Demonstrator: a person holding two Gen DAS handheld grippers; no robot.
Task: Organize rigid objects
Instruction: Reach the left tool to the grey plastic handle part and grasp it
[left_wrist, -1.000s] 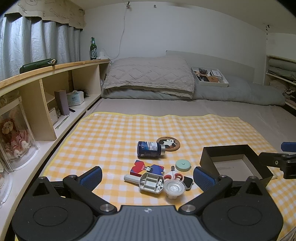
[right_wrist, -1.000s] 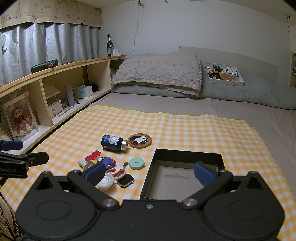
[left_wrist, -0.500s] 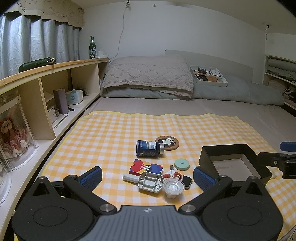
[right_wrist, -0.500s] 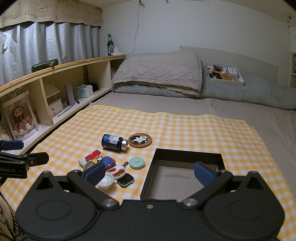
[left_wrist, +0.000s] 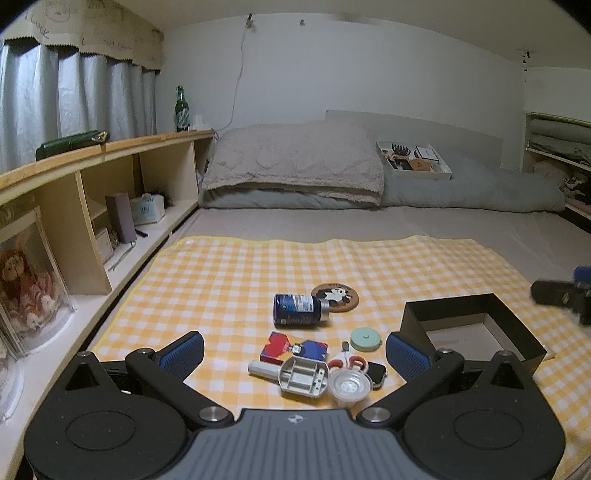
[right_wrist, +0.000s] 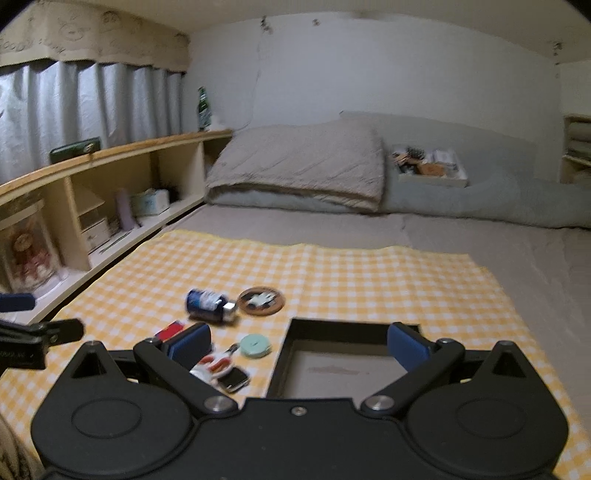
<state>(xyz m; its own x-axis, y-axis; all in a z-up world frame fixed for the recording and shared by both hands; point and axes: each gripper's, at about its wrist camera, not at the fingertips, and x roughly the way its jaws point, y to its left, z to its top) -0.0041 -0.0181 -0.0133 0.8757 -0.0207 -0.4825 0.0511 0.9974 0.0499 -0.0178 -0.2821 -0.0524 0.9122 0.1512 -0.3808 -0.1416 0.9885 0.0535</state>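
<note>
I hold both grippers over the bed, and neither has anything in it. My left gripper (left_wrist: 293, 349) has its jaws spread wide and empty above the small heap of things on the yellow checked cloth (left_wrist: 229, 280). My right gripper (right_wrist: 299, 343) is just as wide and empty, facing the open black box (right_wrist: 343, 365), which sits on the cloth to the right of the heap and looks bare inside.

The things to be sorted all lie outside the box. Farthest from me are the blue bottle (left_wrist: 298, 309) on its side and the round panda coaster (left_wrist: 335, 297) just beside its cap. Nearer are a red and blue card pack (left_wrist: 291, 349), a mint round tape measure (left_wrist: 365, 339), small red-handled scissors (left_wrist: 349, 363), a grey plastic tray piece (left_wrist: 304, 376), a clear round lid (left_wrist: 349, 386) and a smartwatch (left_wrist: 376, 373), packed close and partly touching.

I judge that nothing is packed yet, so this is the reach for the first pick. The right wrist view is blurred, which suggests that hand is moving. Next I should choose one piece at the edge of the heap, perhaps the tape measure or the bottle, lower a gripper around it alone, and close without dragging its neighbours.
</note>
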